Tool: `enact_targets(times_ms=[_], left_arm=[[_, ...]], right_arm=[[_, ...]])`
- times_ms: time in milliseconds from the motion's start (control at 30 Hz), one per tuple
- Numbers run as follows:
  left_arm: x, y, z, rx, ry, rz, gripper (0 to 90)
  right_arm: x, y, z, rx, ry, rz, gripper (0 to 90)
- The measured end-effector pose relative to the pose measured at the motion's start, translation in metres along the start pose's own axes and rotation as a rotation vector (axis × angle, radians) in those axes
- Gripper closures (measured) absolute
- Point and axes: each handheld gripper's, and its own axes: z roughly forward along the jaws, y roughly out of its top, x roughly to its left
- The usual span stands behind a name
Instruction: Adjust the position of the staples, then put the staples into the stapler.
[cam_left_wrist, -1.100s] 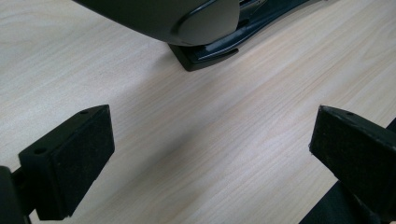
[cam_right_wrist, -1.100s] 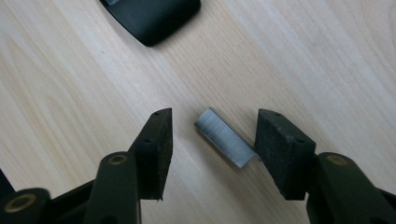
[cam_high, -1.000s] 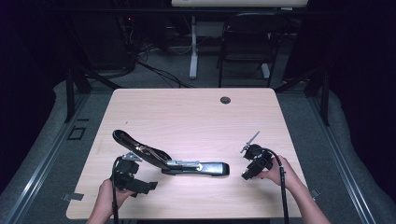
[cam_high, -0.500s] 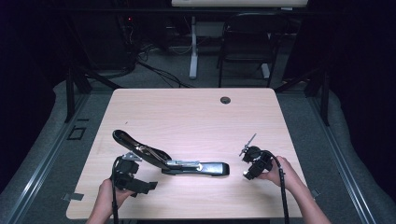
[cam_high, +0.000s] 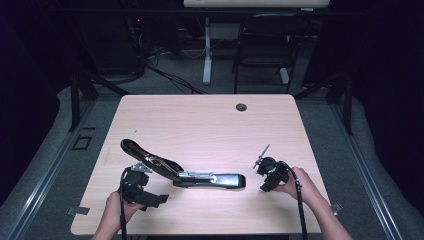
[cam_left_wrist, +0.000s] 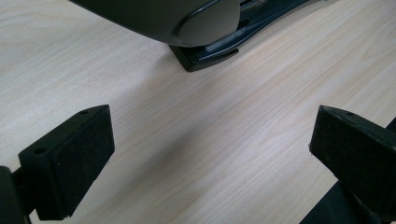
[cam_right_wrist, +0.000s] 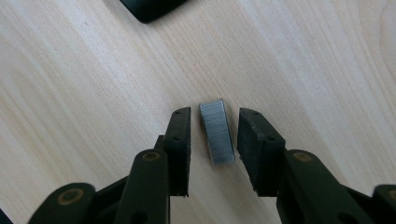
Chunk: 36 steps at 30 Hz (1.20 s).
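A black stapler (cam_high: 220, 180) lies on the table with its lid (cam_high: 145, 156) swung up and back to the left. Its dark end (cam_left_wrist: 187, 18) is just ahead of my left gripper (cam_left_wrist: 210, 154), which stands wide open over bare wood beside the lid (cam_high: 150, 195). A short grey strip of staples (cam_right_wrist: 217, 133) lies flat on the table between the pads of my right gripper (cam_right_wrist: 215, 135). Those jaws have just been closing, and a thin gap still shows on each side of the strip. This gripper (cam_high: 262, 170) sits right of the stapler's base.
The wooden table (cam_high: 210, 125) has a round cable hole (cam_high: 241, 107) near its far edge. A chair (cam_high: 262, 45) and a desk leg (cam_high: 206, 50) stand on the floor beyond. The stapler's corner (cam_right_wrist: 149, 9) lies ahead of the right jaws.
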Motion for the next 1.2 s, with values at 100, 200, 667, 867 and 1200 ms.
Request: enact_targets(times_ms=[100, 200, 667, 867, 1200], left_arm=[[0.0, -0.0002, -0.0004, 0.0, 0.0, 0.001, 0.1], [0.0002, -0.0004, -0.0008, 0.002, -0.002, -0.001, 0.1], [0.0, -0.0006, -0.0009, 0.0, -0.001, 0.0, 0.1], [-0.0004, -0.0005, -0.0007, 0.001, 0.002, -0.002, 0.1], [0.0002, -0.0007, -0.0008, 0.001, -0.001, -0.005, 0.1]], right_arm=[[0.0013, 0.0016, 0.0007, 0.0, -0.004, -0.011, 65.9], [0.0021, 0.0026, 0.001, 0.006, -0.013, -0.019, 66.5], [0.0034, 0.0049, 0.005, 0.012, -0.026, -0.031, 71.9], [0.0056, 0.0061, 0.0062, 0.031, -0.041, -0.043, 77.4], [0.004, 0.0044, 0.0032, 0.017, -0.04, -0.024, 77.9]])
